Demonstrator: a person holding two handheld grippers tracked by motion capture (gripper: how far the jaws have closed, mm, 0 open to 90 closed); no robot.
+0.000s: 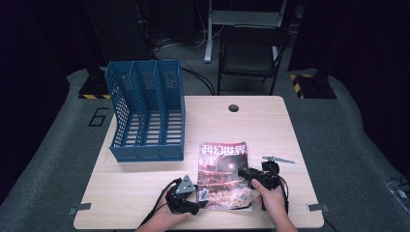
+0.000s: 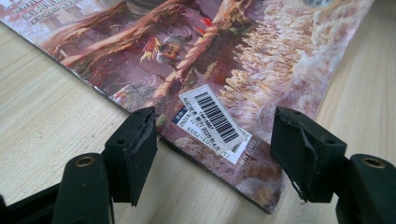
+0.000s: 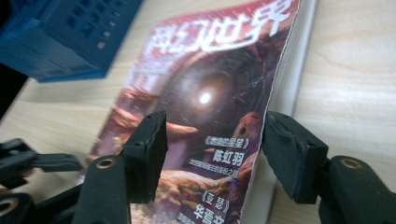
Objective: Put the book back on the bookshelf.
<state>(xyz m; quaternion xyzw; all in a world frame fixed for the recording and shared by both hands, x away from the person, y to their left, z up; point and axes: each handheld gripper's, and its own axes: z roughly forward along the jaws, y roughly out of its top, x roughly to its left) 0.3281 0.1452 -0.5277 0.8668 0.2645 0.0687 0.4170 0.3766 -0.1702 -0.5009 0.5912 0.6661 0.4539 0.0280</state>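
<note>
A magazine with a reddish sci-fi cover lies flat at the front middle of the wooden table. My left gripper is open at its near left corner. In the left gripper view the jaws straddle that corner of the magazine, and a barcode sticker lies between them, where the left gripper gapes. My right gripper is open at the magazine's right edge. In the right gripper view the right gripper has one jaw over the magazine cover and the other beside the white page edge.
A blue three-slot file holder stands at the back left of the table, also seen as the blue holder. A cable hole sits at the table's far edge. A black chair stands beyond the table.
</note>
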